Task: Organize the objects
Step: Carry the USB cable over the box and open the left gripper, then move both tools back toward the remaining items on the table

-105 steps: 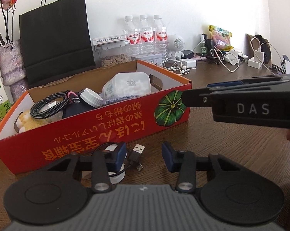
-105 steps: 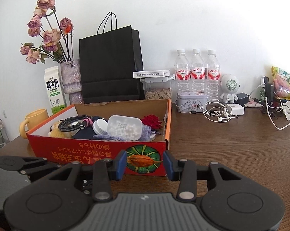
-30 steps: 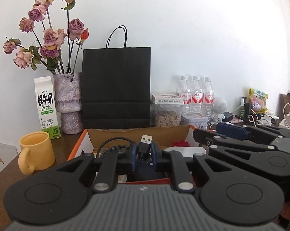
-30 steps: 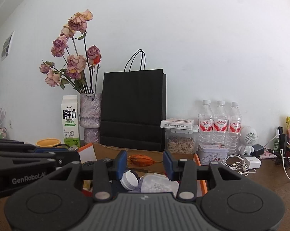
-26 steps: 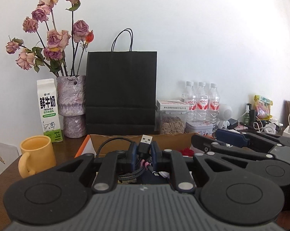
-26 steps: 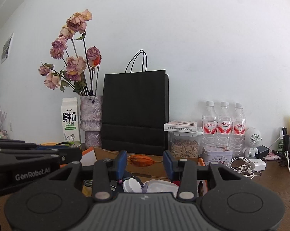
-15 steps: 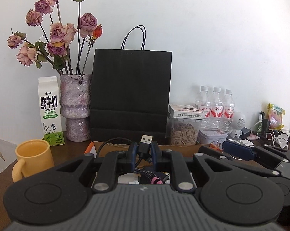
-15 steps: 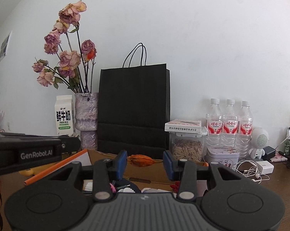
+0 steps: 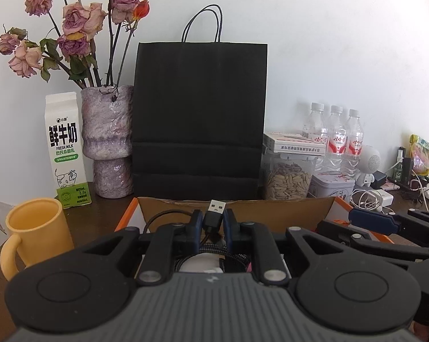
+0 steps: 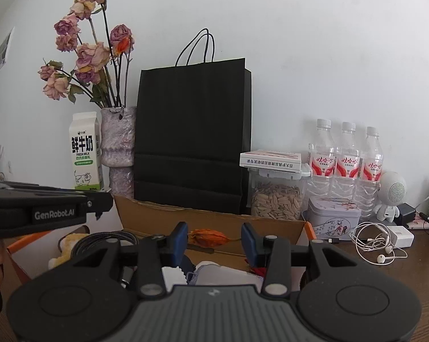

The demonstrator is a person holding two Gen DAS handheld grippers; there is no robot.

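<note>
My left gripper [image 9: 213,223] is shut on a black USB cable [image 9: 216,209]; the plug sticks up between the blue pads and a loop of cord hangs to the left. The right gripper [image 10: 214,242] is shut on an orange dried flower [image 10: 208,237] that spans its pads. Both hang over the orange cardboard box [image 9: 234,203], which holds a braided cable [image 10: 100,239], a yellow plush toy [image 10: 67,240], a white jar and a red flower. The right gripper's finger [image 9: 371,223] shows at the right of the left wrist view.
Behind the box stand a black paper bag [image 9: 200,119], a vase of dried roses [image 9: 107,142] and a milk carton [image 9: 66,154]. A yellow mug [image 9: 36,228] sits to the left. Three water bottles [image 10: 345,162], a seed jar [image 10: 275,199], a tin and earphones [image 10: 374,242] crowd the right.
The left gripper, open over the USB cable on the table earlier, now holds it lifted. Over the last second both grippers moved forward over the box toward the bag, grips unchanged.
</note>
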